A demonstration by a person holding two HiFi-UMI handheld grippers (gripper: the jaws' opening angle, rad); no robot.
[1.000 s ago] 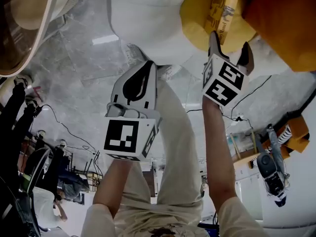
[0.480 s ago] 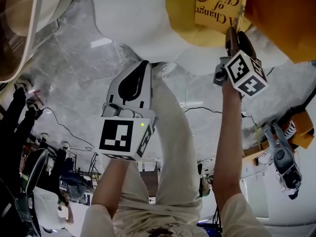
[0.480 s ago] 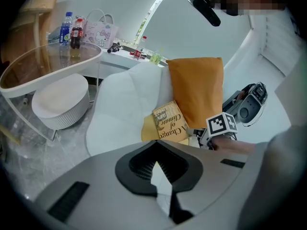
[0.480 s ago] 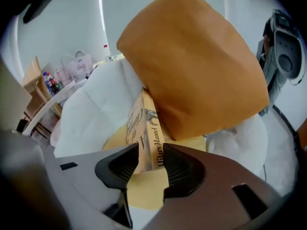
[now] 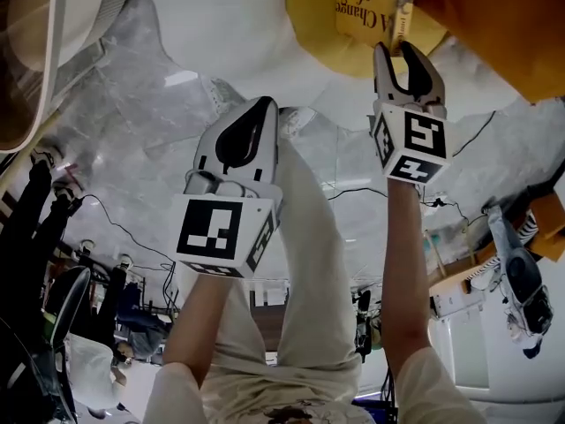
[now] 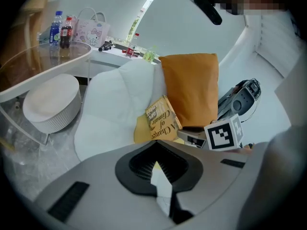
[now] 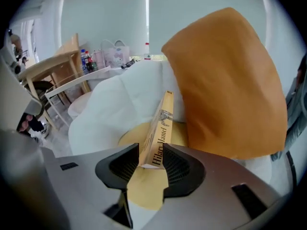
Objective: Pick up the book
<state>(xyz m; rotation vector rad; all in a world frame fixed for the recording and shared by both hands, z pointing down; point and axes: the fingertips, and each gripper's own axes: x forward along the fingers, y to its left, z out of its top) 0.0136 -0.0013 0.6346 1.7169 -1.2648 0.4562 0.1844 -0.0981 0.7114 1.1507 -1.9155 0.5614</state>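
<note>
Right claw has just closed on the yellow book (black-lettered spine) — left claw shut.

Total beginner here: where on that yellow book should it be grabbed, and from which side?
By its spine end, pinching across the two covers. The book is thin and tilted up on the yellow cushion, orange pillow close beside, so come from the open front. The right hand-held gripper, jaws just closed in, grips it so.

Home-like lounge: white sofa, orange cushion, round pouf, glass tabletop with bottles; cables trailing across marble floor.
</note>
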